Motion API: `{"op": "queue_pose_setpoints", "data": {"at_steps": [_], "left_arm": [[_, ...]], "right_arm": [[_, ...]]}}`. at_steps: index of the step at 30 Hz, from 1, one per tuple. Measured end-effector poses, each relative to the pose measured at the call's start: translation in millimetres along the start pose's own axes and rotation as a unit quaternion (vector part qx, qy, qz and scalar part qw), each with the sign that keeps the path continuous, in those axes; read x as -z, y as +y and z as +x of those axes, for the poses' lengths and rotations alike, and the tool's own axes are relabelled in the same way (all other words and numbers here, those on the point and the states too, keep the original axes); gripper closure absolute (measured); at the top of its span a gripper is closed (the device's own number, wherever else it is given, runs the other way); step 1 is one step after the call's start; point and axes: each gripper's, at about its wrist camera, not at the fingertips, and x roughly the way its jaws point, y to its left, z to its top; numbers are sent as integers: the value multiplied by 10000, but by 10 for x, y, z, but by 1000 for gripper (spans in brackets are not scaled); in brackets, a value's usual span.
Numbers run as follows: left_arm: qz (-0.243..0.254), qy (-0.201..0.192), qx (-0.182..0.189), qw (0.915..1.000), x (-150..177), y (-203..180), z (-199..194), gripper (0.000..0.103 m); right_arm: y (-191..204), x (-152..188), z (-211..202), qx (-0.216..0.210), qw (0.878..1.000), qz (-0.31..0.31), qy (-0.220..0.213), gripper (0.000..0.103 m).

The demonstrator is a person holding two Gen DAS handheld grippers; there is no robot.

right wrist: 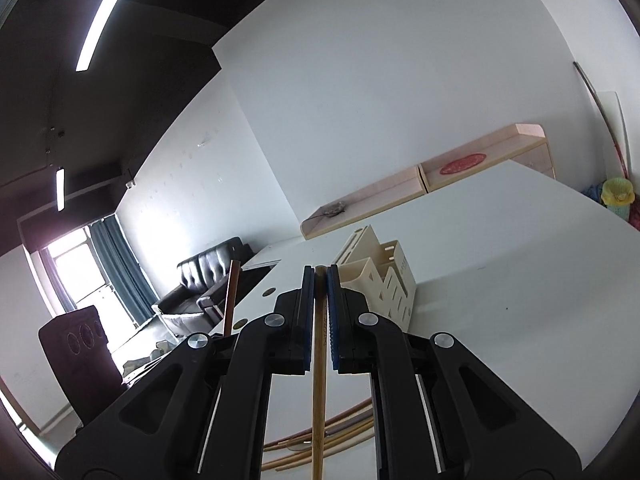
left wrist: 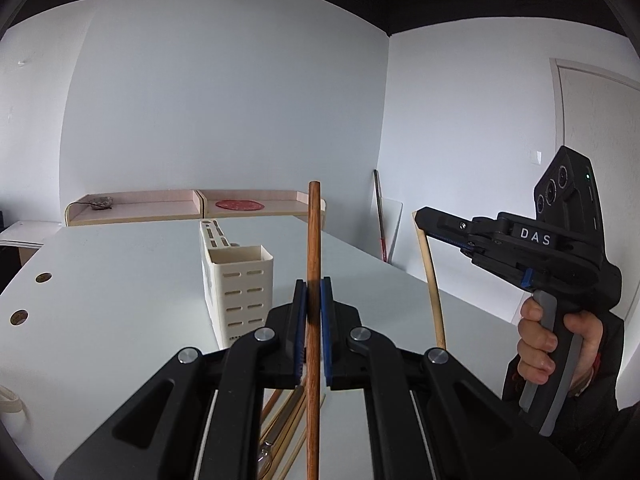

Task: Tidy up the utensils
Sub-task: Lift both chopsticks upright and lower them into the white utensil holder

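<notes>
Now we hold one stick in each claw: the left claw (left wrist: 314, 304) is closed on a dark chopstick (left wrist: 314, 240) standing upright above the counter (left wrist: 120, 280), and the right claw (right wrist: 320, 300) is closed on a pale chopstick (right wrist: 319, 380), seen in the left view hanging down from that claw's tips. We judge this to be the carrying step, with both sticks lifted and not yet in the cream holder (left wrist: 240, 292), which stands upright on the counter beyond the left claw and a little to its left. More utensils (left wrist: 284, 420) lie in a loose bundle on the counter below us, so the sorting looks far from done. The next move calls for bringing one stick over the holder's open square compartment, keeping it near vertical, lowering it in, then opening the fingers. The two claws are well apart, so one can go first without crossing the other. The counter around the holder is bare, but its right edge is near and the holder's rim is narrow; a tilted stick could catch on it.
</notes>
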Motion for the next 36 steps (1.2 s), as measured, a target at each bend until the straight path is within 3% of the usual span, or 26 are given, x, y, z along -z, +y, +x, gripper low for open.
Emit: {"op": "queue_pose_setpoints", "data": {"at_steps": [5,11,18,25,36], "left_arm": [[-333,-459,-170,9982,-146,40,67,96],[-404,-713,-571,9950,-426,91,174,96],[59,-817,-956,9920,-749,111,514,96],[-172,-1058,-733,9915,-936,297,796,96],[-424,-1804,-799,9794,-1117,582,1038,96]], "right_arm": [[53,-179,85,-160,9994,-242,-168,97],[235,-447,179,-290,9962,-759,-328,97],[285,-788,443,-117,9934,-1000,-554,97],[218,-1067,792,-39,9920,-934,-849,97],[85,-1355,1395,375,9856,-1061,-1259,97]]}}
